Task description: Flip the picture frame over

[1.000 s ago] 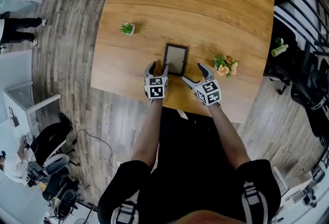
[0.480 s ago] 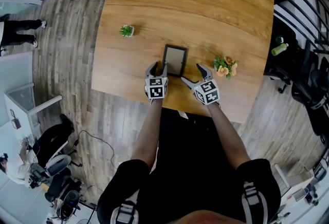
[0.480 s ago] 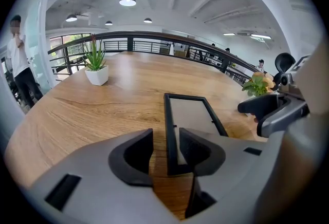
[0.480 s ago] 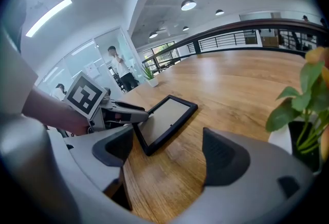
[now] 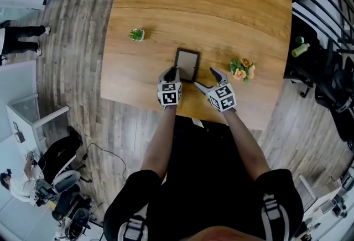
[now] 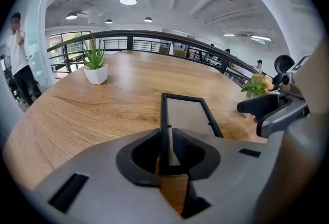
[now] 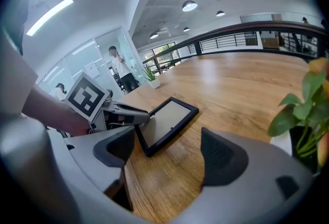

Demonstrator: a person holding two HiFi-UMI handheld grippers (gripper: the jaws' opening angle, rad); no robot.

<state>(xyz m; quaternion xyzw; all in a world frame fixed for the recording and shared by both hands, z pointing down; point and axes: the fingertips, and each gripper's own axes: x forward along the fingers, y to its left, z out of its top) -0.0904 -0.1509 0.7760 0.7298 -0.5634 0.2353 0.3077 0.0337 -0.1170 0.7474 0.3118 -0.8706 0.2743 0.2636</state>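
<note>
The picture frame [image 5: 187, 64] lies on the wooden surface [image 5: 221, 2], long side running 12 to 6 o'clock in the head view, just ahead of both of my hand-held grippers. My left hand-held gripper [image 5: 170, 74] sits at the frame's 7 o'clock corner. Its jaws have just been closing, and in the left gripper view the frame's [image 6: 190, 115] dark left rail stands between them, with the pads of the left hand-held gripper [image 6: 165, 152] pinching that rail near the corner. My right hand-held gripper [image 5: 204, 78] is at the frame's 5 o'clock, just beside the frame and not touching it. In the right gripper view its jaws are spread wide with only bare wood between them [image 7: 169, 159], and the frame [image 7: 169, 120] lies beyond them toward 11 o'clock, its near corner under the left unit. A small green potted plant [image 5: 136, 33] stands at 10 o'clock from the frame, well apart. A pot of orange flowers [image 5: 241, 70] stands at 3 o'clock from the frame, near the right hand-held gripper.
</note>
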